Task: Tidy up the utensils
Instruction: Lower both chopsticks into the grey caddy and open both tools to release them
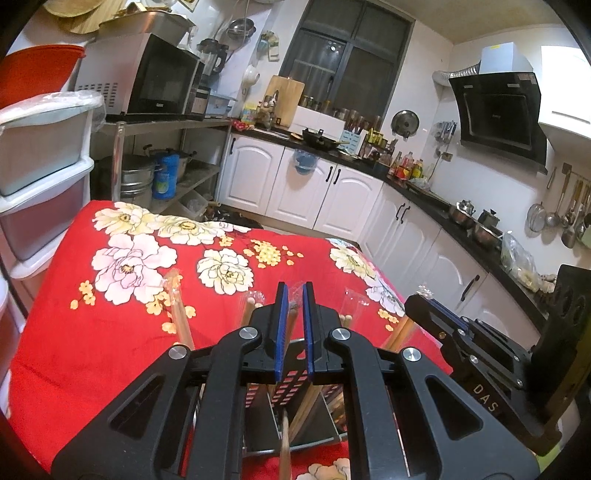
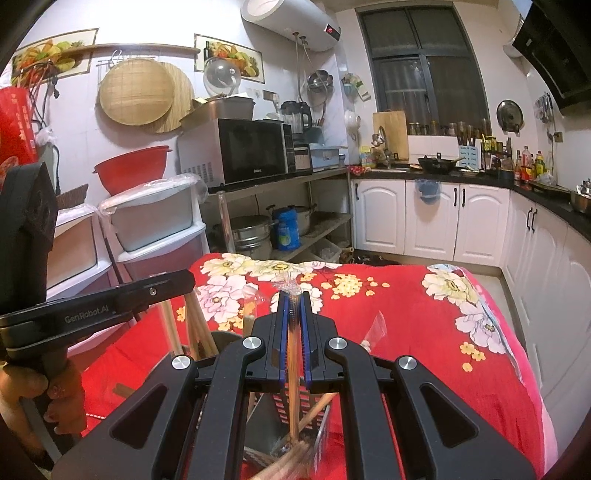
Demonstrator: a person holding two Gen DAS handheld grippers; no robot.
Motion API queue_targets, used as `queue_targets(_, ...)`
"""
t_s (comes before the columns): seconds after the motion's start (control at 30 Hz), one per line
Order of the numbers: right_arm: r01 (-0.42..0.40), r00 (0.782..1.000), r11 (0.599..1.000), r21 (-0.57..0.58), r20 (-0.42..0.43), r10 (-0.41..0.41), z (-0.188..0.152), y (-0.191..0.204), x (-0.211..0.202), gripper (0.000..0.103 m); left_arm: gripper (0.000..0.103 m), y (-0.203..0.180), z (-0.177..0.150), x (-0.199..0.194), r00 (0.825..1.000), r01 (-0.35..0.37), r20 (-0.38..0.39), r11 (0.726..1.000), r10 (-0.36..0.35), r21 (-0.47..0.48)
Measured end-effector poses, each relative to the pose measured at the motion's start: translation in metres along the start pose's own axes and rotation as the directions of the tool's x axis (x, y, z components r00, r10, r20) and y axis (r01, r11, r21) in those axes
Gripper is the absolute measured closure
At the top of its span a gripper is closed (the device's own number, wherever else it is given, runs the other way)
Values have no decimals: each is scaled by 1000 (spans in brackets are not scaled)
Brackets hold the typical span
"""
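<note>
I'm standing in a kitchen with white cabinets [image 2: 436, 214] under a black countertop [image 1: 424, 188], a dark window [image 2: 424, 66] behind them. A microwave [image 2: 255, 151] sits on a metal shelf rack [image 2: 288, 225], with what looks like a water heater [image 2: 291, 26] mounted above. A range hood [image 1: 498, 110] hangs to my right.
</note>
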State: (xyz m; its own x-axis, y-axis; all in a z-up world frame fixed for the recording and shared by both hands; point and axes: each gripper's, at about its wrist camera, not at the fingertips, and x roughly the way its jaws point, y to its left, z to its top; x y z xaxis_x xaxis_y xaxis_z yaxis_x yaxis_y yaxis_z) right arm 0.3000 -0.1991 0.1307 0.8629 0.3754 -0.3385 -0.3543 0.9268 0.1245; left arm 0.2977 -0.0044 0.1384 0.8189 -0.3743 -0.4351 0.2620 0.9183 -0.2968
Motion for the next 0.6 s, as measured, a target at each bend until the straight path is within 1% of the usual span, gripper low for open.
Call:
queue_targets(0.17,-4,1000,1000,0,-15,4,-2,0,-4,96,100,0,-2,-3,1000,0,-9,1000,0,-1)
queue_targets(0.2,-3,1000,1000,-1,-19,3,-2,0,-5,96,99,0,-2,-4,1000,0,-11,1000,0,-2)
queue_targets(0.23,-2,1000,1000,0,-23,2,-2,0,-6,96,97,0,-2,-5,1000,0,-11,1000,0,-2)
queue_targets(0.3,-4,1000,1000,4,-31,4,-3,0,-7,90,86,1,-2,-6,1000,-1,-12,1000,1,1)
queue_targets(0.37,-2,999,1000,4,-34,3,-3,1,-9,85,82,1,-3,-8,1000,-2,-11,1000,3,4)
queue_targets(0.43,-1,999,1000,4,-36,1,-3,2,-10,83,80,2,-4,-11,1000,-5,-13,1000,5,7)
queue_targets(0.53,-3,999,1000,4,-38,3,-3,2,-12,77,76,3,-7,-17,1000,-8,-15,1000,8,5)
queue_targets(0.6,-5,999,1000,2,-38,5,-4,3,-16,75,70,3,-7,-21,1000,-9,-14,1000,9,4)
